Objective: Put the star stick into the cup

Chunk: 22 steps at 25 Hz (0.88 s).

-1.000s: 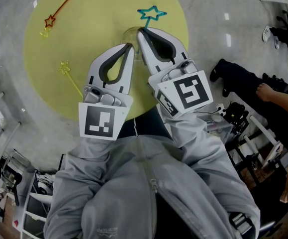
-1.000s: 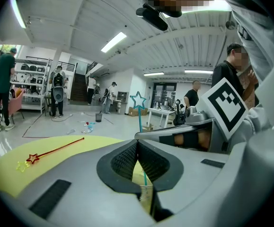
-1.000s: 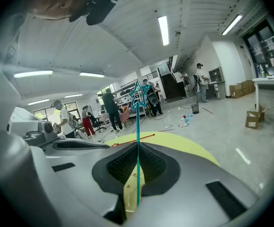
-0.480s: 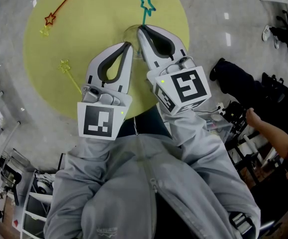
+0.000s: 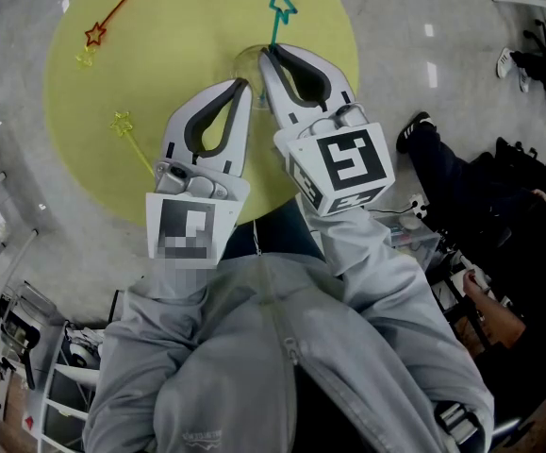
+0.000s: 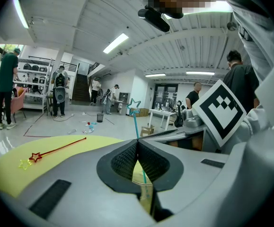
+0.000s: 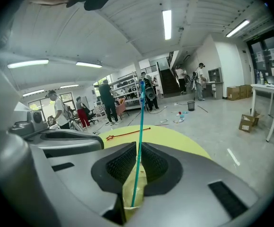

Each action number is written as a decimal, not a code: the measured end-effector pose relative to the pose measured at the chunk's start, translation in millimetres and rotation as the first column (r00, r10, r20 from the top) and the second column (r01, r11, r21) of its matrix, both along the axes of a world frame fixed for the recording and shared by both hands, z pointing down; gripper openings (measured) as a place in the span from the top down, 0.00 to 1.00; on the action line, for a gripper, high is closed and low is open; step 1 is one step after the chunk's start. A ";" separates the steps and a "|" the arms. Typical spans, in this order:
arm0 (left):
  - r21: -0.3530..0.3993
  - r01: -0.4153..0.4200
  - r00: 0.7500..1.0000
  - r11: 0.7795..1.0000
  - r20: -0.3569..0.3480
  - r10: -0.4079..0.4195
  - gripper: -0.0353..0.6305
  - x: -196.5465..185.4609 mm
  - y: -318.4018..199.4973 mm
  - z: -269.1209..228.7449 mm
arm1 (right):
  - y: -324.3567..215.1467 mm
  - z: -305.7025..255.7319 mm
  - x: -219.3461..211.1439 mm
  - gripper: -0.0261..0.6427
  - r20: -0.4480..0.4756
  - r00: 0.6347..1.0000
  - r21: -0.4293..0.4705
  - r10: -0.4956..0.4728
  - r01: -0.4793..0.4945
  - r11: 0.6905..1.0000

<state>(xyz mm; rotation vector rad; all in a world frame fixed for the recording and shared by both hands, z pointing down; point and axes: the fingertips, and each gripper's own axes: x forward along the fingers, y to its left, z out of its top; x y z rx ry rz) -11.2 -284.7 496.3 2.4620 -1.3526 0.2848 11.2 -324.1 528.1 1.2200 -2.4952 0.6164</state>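
Note:
A blue star stick [image 5: 279, 3] stands nearly upright with my right gripper [image 5: 265, 53] shut on its shaft. In the right gripper view the shaft [image 7: 138, 126] passes between the closed pads, and its lower end dips into the clear cup [image 7: 127, 195]. The cup [image 5: 238, 62] stands on the round yellow table [image 5: 188, 26], just ahead of both grippers. My left gripper [image 5: 245, 84] is shut, its tips at the cup's near side. In the left gripper view nothing shows between its tips [image 6: 137, 142], and the cup [image 6: 145, 193] shows below them.
A red star stick [image 5: 112, 19] lies at the table's far left. A yellow star stick [image 5: 136, 154] lies left of my left gripper. People in dark clothes [image 5: 499, 206] are by the table's right side. A white rack [image 5: 65, 376] stands at lower left.
The blue star has swung from tilted right to almost upright, and my right gripper has crept slightly forward. My left gripper has held still. A person's arm at the right has dropped lower.

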 end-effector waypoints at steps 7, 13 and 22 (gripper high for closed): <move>-0.001 -0.001 1.000 1.000 0.000 0.001 0.92 3.1 2.9 -1.6 | 2.5 0.1 -0.5 0.91 -0.030 0.999 -0.009 -0.014 0.014 1.000; -0.001 -0.001 1.000 1.000 -0.004 0.001 0.92 4.1 2.6 -2.9 | 1.3 2.1 -0.5 0.91 -0.065 0.998 -0.017 -0.012 0.011 1.000; 0.004 0.002 1.000 1.000 -0.010 -0.002 0.92 1.6 5.3 -10.0 | 5.0 -6.3 0.4 0.90 -0.068 0.998 -0.015 -0.003 0.002 1.000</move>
